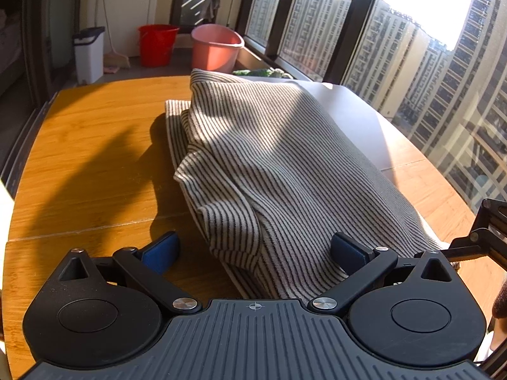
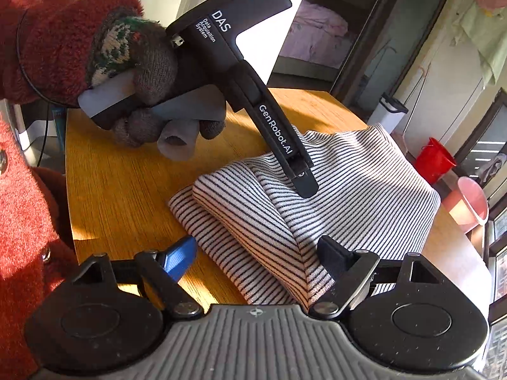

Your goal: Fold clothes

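Note:
A grey-and-white striped garment (image 1: pixel 269 164) lies folded in layers on the wooden table (image 1: pixel 88 158). My left gripper (image 1: pixel 255 250) is open, with its blue pads (image 1: pixel 161 253) wide apart over the garment's near edge. The left pad is clear of the cloth. In the right wrist view a gloved hand (image 2: pixel 139 72) holds the left gripper (image 2: pixel 302 183), whose tip rests on top of the garment (image 2: pixel 364 190). My right gripper (image 2: pixel 258 259) is open around a folded corner. Its blue pad (image 2: pixel 179 258) stands off the cloth and its other finger lies against it.
A red bucket (image 1: pixel 157 44), a pink basin (image 1: pixel 217 47) and a white bin (image 1: pixel 89 53) stand on the floor beyond the table. A pale grey board (image 1: pixel 364 120) lies under the garment's window side. Large windows (image 1: pixel 412 63) run along the right. A red sleeve (image 2: pixel 22 190) is close.

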`<act>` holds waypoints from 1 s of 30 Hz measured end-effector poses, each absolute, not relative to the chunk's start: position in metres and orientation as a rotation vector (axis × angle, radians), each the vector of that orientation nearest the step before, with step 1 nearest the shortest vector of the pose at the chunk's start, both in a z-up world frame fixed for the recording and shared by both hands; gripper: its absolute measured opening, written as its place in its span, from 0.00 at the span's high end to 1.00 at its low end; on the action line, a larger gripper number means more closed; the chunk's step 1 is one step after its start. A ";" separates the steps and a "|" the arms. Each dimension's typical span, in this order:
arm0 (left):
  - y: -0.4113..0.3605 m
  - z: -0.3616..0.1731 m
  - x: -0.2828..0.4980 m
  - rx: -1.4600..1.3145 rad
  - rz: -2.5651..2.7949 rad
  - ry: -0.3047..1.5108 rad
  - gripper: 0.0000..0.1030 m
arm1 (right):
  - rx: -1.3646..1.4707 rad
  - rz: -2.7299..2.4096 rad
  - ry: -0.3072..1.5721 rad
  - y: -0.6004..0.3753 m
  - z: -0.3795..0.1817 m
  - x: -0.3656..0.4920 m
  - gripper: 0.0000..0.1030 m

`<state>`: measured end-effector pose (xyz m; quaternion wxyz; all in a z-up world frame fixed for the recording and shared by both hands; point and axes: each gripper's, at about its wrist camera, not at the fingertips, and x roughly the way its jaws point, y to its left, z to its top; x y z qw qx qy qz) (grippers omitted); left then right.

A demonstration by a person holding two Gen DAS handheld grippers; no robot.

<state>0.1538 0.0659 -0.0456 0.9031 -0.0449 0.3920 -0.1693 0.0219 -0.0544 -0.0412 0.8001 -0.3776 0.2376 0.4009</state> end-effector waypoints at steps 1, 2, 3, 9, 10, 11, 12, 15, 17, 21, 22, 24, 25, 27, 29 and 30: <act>0.066 -0.045 0.154 -0.095 -0.349 0.811 0.00 | -0.826 0.842 0.480 -0.053 -0.044 0.019 0.19; 0.067 -0.045 0.154 -0.100 -0.348 0.811 0.00 | -0.804 0.832 0.490 -0.051 -0.043 0.022 0.19; 0.069 -0.043 0.153 -0.103 -0.345 0.807 0.00 | -0.745 0.828 0.537 -0.052 -0.041 0.029 0.25; 0.087 -0.020 0.108 0.068 -0.373 0.663 0.00 | -0.237 0.820 0.813 -0.080 -0.027 0.082 0.29; 0.088 -0.017 0.095 0.125 -0.411 0.637 0.00 | -0.177 0.817 0.843 -0.084 -0.026 0.088 0.29; 0.087 -0.015 0.082 0.187 -0.448 0.612 0.00 | -0.119 0.814 0.873 -0.088 -0.025 0.094 0.29; 0.083 -0.015 0.068 0.261 -0.486 0.591 0.00 | -0.079 0.816 0.891 -0.092 -0.024 0.097 0.29; 0.066 -0.021 0.029 0.476 -0.562 0.514 0.00 | 0.020 0.822 0.927 -0.106 -0.025 0.104 0.29; 0.051 -0.031 0.013 0.608 -0.588 0.457 0.00 | 0.079 0.826 0.945 -0.115 -0.024 0.115 0.29; 0.025 -0.053 0.009 0.783 -0.612 0.373 0.00 | 0.178 0.831 0.973 -0.126 -0.026 0.121 0.29; 0.020 -0.056 0.015 0.791 -0.627 0.371 0.00 | 0.185 0.831 0.974 -0.127 -0.026 0.121 0.29; 0.012 -0.061 0.024 0.798 -0.645 0.352 0.00 | 0.196 0.831 0.973 -0.129 -0.026 0.122 0.29; 0.008 -0.063 0.029 0.799 -0.651 0.339 0.00 | 0.202 0.830 0.973 -0.129 -0.027 0.121 0.29; 0.002 -0.065 0.035 0.807 -0.665 0.325 0.00 | 0.213 0.830 0.971 -0.125 -0.030 0.124 0.29; -0.002 -0.066 0.036 0.824 -0.679 0.309 0.00 | 0.159 0.833 0.944 -0.120 -0.028 0.119 0.29; -0.003 -0.067 0.035 0.833 -0.683 0.300 0.00 | 0.129 0.834 0.929 -0.117 -0.027 0.116 0.29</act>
